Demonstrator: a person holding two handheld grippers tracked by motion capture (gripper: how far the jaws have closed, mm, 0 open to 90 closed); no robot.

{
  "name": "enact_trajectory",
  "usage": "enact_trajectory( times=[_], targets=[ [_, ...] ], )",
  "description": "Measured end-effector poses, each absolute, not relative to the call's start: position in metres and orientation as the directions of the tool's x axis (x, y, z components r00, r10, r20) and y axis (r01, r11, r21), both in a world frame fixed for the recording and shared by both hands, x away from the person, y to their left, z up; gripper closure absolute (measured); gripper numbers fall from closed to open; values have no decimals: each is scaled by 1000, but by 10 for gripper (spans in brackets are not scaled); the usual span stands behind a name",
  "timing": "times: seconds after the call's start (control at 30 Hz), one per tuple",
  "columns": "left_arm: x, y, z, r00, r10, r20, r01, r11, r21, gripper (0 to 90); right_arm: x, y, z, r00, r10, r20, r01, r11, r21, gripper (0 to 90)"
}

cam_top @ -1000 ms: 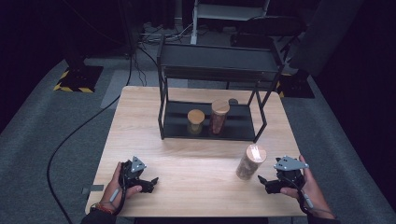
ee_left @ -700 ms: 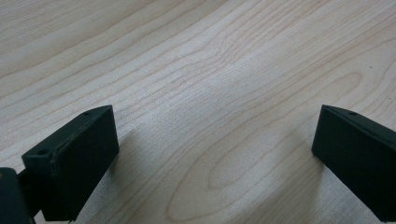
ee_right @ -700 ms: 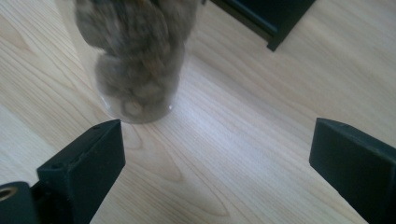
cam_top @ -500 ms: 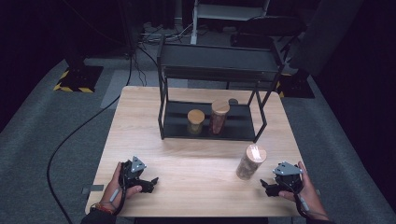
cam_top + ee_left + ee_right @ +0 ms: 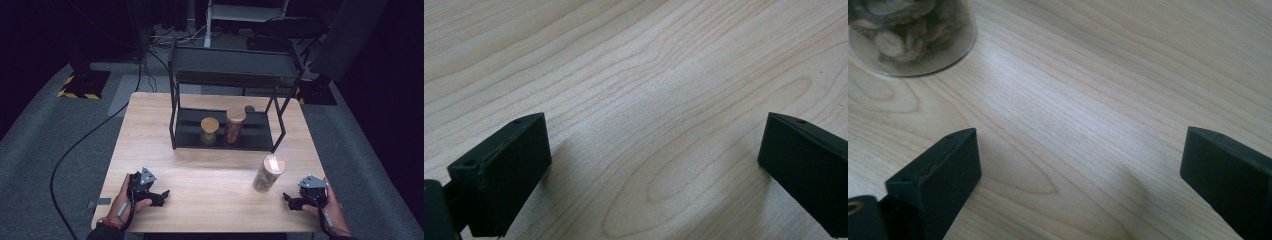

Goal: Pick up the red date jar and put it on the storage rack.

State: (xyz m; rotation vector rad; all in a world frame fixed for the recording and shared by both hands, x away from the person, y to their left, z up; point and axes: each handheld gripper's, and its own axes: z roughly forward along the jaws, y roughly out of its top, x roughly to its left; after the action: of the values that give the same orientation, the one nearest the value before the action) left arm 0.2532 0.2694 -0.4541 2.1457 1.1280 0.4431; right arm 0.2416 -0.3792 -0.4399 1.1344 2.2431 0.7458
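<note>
in the high view a wooden surface (image 5: 210, 175) carries a black rack (image 5: 227, 75) at its far half, and on the rack's low shelf a short jar (image 5: 209, 130) stands just beside a taller jar (image 5: 234, 125), both with wooden lids. a third jar (image 5: 268, 173) stands apart from the rack on the bare wood, toward the near right, tilted in this view and with a pale lid. the left claw (image 5: 161, 194) rests near the front left edge in the person's left hand (image 5: 125, 200), and the right claw (image 5: 289, 199) rests near the front right edge in the right hand (image 5: 327, 207), near the third jar but not touching it. a cable (image 5: 75, 150) runs over the grey floor at the left. in the left gripper view the left claw (image 5: 651, 165) is spread wide over plain wood grain, nothing between its jaws. in the right gripper view the right claw (image 5: 1080, 172) is also spread wide and holds nothing; the glass base of the jar (image 5: 910, 35), with brown pieces inside, sits at the upper left, well clear of the jaws.
</note>
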Motion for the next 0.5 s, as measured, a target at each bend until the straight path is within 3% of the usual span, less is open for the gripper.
enact_trajectory(
  times=[0.5],
  targets=[
    [254,270,-454,572,820,-8,596,-408,692,2,248,-413,-454,-462,887,-14,612,330,718,4]
  ],
)
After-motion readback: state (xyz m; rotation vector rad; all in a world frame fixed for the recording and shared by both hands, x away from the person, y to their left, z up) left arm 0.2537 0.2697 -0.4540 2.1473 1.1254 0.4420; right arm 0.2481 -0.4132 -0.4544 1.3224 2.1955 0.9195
